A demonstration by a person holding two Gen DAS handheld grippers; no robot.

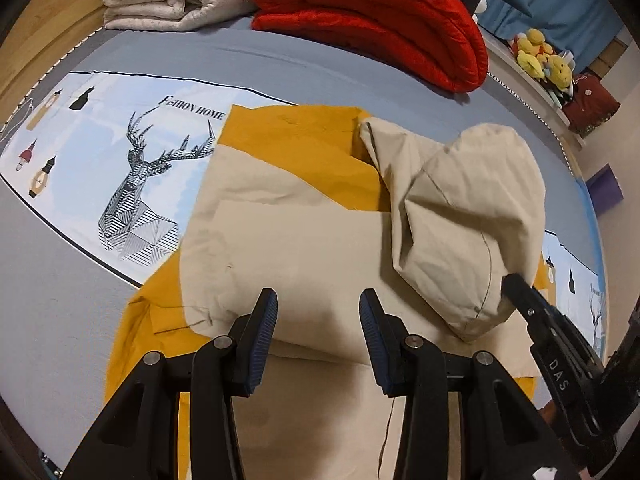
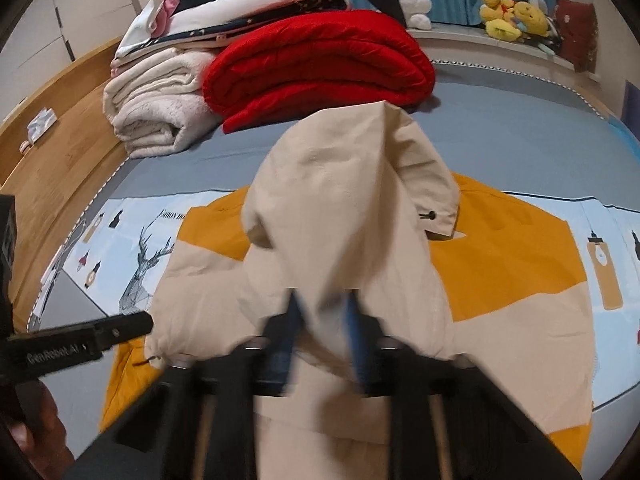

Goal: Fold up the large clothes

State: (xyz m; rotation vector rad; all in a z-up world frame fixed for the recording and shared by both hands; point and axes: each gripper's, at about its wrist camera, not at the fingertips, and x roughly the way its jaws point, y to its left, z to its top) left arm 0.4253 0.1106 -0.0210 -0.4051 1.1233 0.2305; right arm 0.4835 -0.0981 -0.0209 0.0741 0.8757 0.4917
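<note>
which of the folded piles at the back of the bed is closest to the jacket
The red quilted blanket: its front fold sits just behind the jacket's beige hood. The cream blanket lies further left, beside the wooden edge.

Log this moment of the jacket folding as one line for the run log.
stage: hood fold | right gripper: shut on hood, lifted | left gripper: open, empty, over jacket | surface: bed

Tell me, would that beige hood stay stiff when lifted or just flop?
Probably flop: the hood, pinched by the right tool, sags in soft creases. It looks thin and light. The jacket would likely drag along behind it.
</note>
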